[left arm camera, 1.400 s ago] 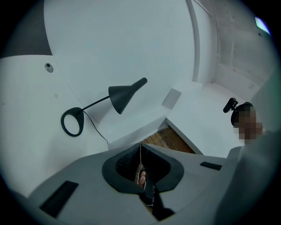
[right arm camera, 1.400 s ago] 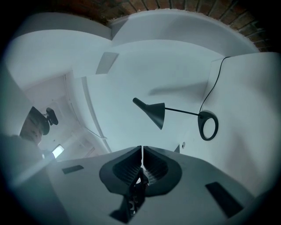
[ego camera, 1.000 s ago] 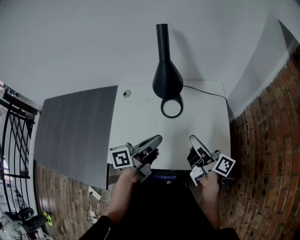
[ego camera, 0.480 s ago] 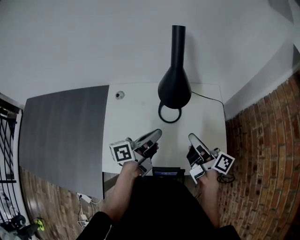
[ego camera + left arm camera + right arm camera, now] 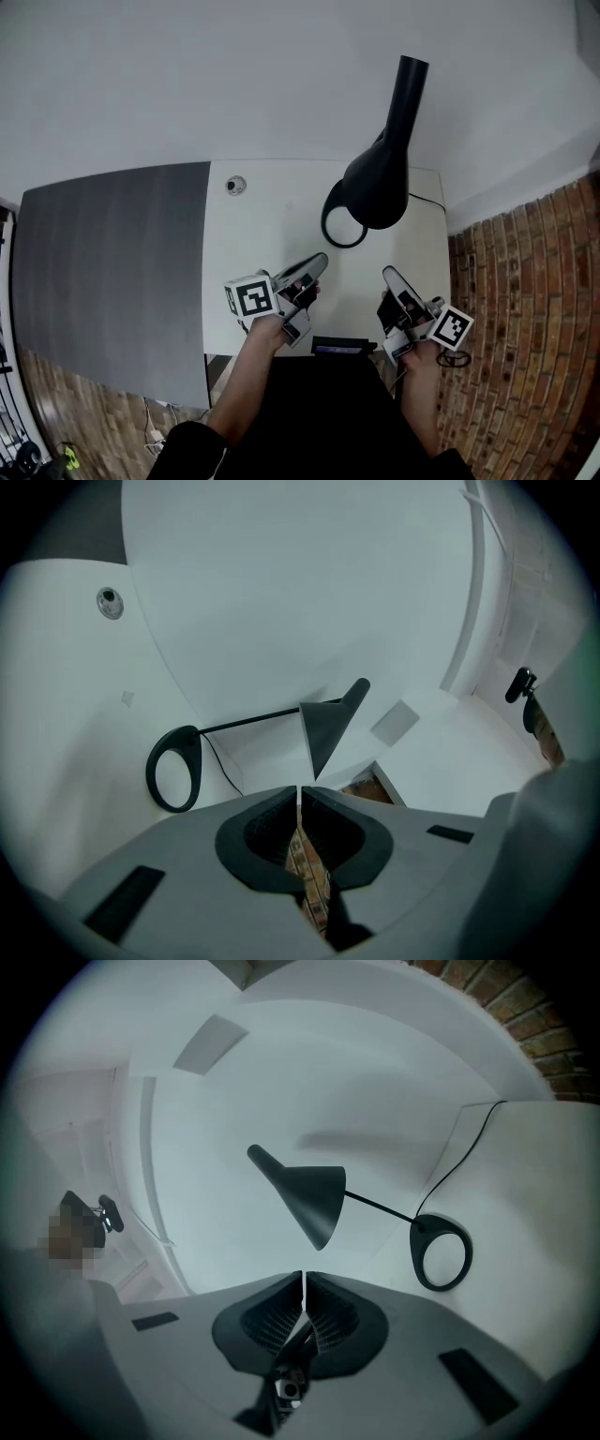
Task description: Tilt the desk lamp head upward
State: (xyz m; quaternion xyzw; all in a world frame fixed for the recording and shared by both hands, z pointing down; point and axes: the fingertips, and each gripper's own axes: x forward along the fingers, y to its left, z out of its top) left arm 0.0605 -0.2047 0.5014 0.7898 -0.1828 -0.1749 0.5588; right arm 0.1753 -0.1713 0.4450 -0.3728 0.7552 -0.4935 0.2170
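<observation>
A black desk lamp stands at the back of a white desk (image 5: 272, 234). Its cone head (image 5: 380, 183) hangs over its ring base (image 5: 336, 225). In the left gripper view the lamp head (image 5: 328, 726) sits on a thin rod above the ring base (image 5: 175, 768). From the right gripper view I see the head (image 5: 305, 1194) and the ring base (image 5: 441, 1252). My left gripper (image 5: 317, 263) is shut and empty over the desk's front, well short of the lamp. Near the front right, the right gripper (image 5: 388, 276) is also shut with nothing in it.
A small round grommet (image 5: 234, 185) sits at the desk's back left. A dark grey panel (image 5: 112, 272) adjoins the desk on the left. The lamp's cord (image 5: 424, 198) runs off to the right. White wall behind, brick floor (image 5: 516, 319) to the right.
The head view has swung, so the lamp now shows further right and leaning. Both grippers hold about the same places over the desk's front, still shut.
</observation>
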